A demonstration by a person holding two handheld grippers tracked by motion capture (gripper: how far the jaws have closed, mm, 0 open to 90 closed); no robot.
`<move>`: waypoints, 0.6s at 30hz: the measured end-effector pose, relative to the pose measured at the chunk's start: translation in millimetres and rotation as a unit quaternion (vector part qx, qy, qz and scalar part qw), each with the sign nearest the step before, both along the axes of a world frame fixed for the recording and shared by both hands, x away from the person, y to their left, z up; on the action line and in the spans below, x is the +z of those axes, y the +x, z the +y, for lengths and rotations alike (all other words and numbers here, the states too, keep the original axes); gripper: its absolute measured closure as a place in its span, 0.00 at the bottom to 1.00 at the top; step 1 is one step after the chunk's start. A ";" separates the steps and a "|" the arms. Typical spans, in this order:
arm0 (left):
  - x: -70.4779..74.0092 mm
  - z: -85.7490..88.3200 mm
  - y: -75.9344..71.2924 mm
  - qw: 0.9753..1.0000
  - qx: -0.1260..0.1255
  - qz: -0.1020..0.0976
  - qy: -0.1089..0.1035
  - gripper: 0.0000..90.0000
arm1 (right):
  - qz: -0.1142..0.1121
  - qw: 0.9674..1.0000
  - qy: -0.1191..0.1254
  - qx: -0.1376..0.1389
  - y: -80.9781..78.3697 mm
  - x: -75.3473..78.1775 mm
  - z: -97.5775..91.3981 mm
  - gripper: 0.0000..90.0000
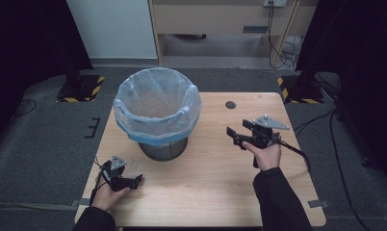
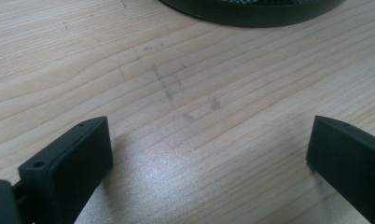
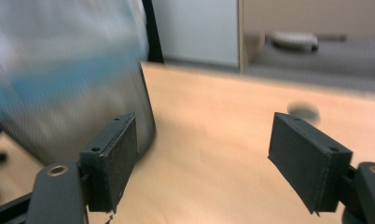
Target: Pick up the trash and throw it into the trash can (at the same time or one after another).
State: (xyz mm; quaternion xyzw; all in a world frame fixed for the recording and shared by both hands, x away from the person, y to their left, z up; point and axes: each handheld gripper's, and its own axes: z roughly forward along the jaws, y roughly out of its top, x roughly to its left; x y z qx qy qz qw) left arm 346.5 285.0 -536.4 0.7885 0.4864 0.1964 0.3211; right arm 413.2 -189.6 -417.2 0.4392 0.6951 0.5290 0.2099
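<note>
A dark mesh waste bin [image 1: 159, 113] lined with a pale blue plastic bag stands on the wooden table [image 1: 206, 192], left of centre at the back. My left gripper [image 1: 135, 181] rests low at the table's front left, jaws pointing right. In the left gripper view the left gripper [image 2: 209, 154] is open over bare wood, with the bin's base [image 2: 251, 11] ahead. My right gripper [image 1: 237, 132] hovers right of the bin and points left toward it. In the right gripper view the right gripper [image 3: 204, 154] stands wide open with nothing between its jaws, and the blurred bin [image 3: 59, 93] is at the left.
A round dark cable hole [image 1: 230, 104] sits in the tabletop near the back edge, also ahead of the right gripper [image 3: 303, 109]. Stand feet with yellow-black stripes [image 1: 81, 89] flank the table on grey carpet. Cables [image 1: 336, 144] trail on the floor at the right.
</note>
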 end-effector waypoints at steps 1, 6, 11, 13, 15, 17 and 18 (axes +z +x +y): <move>0.0 0.0 0.0 1.000 0.000 0.000 0.000 0.00 | 0.016 1.000 -0.009 0.000 -4.6 -12.1 -6.2 0.27; 0.0 0.0 -0.1 1.000 0.000 0.000 0.000 0.00 | 0.059 0.998 -0.033 -0.002 -19.3 -48.9 -27.3 0.26; 0.0 0.0 -0.1 1.000 0.000 0.000 0.000 0.00 | 0.110 0.992 -0.069 0.005 -31.5 -77.9 -48.3 0.24; 0.0 -0.1 -0.1 1.000 0.000 0.000 0.000 0.00 | 0.120 0.989 -0.086 0.008 -34.6 -82.8 -56.2 0.22; 0.0 0.0 0.0 1.000 0.000 0.000 0.000 0.00 | 0.123 0.987 -0.100 0.003 -38.5 -86.4 -63.0 0.22; 0.1 0.2 0.0 1.000 0.000 0.000 -0.001 0.00 | 0.127 0.985 -0.115 -0.002 -40.8 -88.4 -67.6 0.21; 0.1 0.4 0.0 1.000 -0.001 0.001 -0.001 0.00 | 0.127 0.984 -0.124 -0.002 -41.3 -89.0 -69.7 0.20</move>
